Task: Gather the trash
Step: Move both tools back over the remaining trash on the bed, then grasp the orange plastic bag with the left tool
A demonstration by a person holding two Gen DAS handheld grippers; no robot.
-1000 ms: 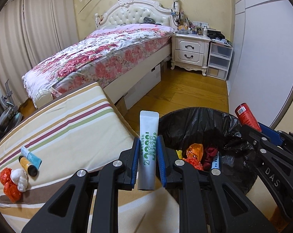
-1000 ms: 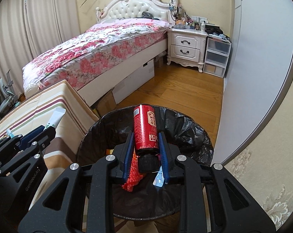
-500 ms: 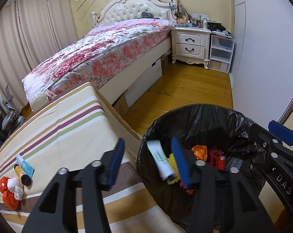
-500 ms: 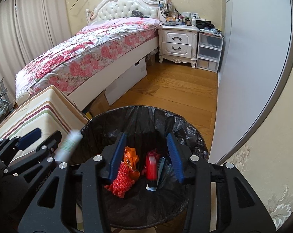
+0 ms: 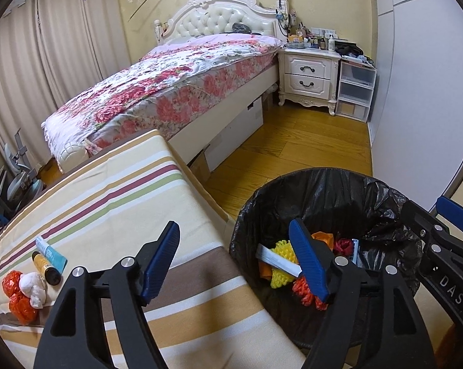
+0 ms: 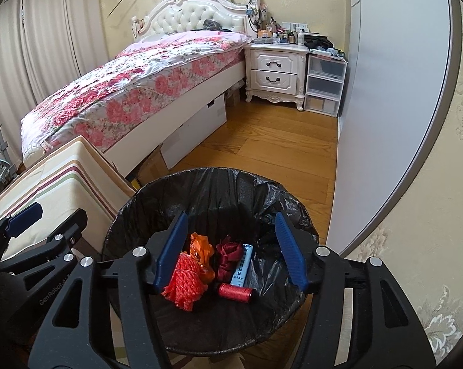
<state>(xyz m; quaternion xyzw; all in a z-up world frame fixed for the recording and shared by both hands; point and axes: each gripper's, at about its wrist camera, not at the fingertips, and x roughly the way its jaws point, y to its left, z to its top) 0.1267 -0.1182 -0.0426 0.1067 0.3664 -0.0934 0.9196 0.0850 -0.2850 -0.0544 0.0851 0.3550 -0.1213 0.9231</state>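
Observation:
My left gripper (image 5: 236,261) hovers over the table edge and the rim of the black-bagged bin (image 5: 323,178); its jaws are opening and nothing is between them. A white tube (image 5: 274,259) lies in the bin on a yellow foam net (image 5: 282,255). My right gripper (image 6: 231,252) hangs over the bin (image 6: 219,172), jaws opening and empty. Below it a red can (image 6: 236,292) lies on the bottom beside a red net (image 6: 185,283), an orange wrapper (image 6: 202,249) and a blue-white packet (image 6: 243,264).
On the striped tablecloth (image 5: 108,203) at the left lie orange wrappers (image 5: 14,279), a white crumpled wad (image 5: 34,286), a small bottle (image 5: 45,266) and a blue tube (image 5: 51,252). A floral bed (image 5: 170,86), a nightstand (image 5: 308,73) and wood floor lie beyond.
Both grippers opened. The white tube dropped from the left gripper into the bin, and the red can dropped from the right gripper to the bin's bottom.

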